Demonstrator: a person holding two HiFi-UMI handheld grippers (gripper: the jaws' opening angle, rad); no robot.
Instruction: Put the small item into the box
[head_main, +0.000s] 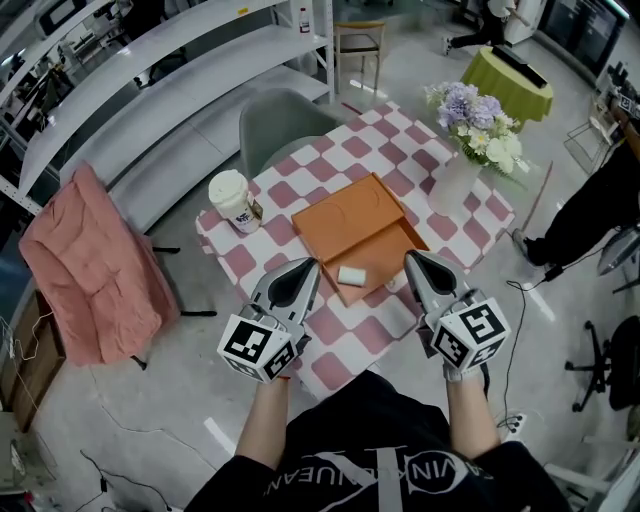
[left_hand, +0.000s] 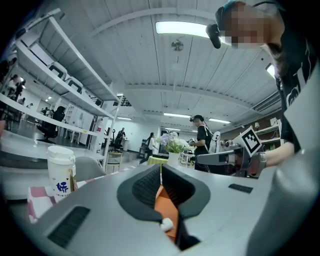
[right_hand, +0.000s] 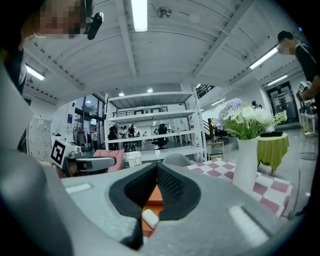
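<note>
Left gripper (head_main: 311, 264) and right gripper (head_main: 410, 257) held level side by side, both closed.

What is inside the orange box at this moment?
One small white item lies in the open box. The right tongs overlap the box's right corner, so that bit is hidden.

The left gripper (head_main: 308, 266) and right gripper (head_main: 412, 260) each have a smooth grey shell tapering to two jaws lined with black ribbed pads (left_hand: 145, 187). Behind the jaws of each sits a white cube (head_main: 262, 347) printed with black square markers. The person wears a black top (head_main: 370, 450) with pale lettering.
</note>
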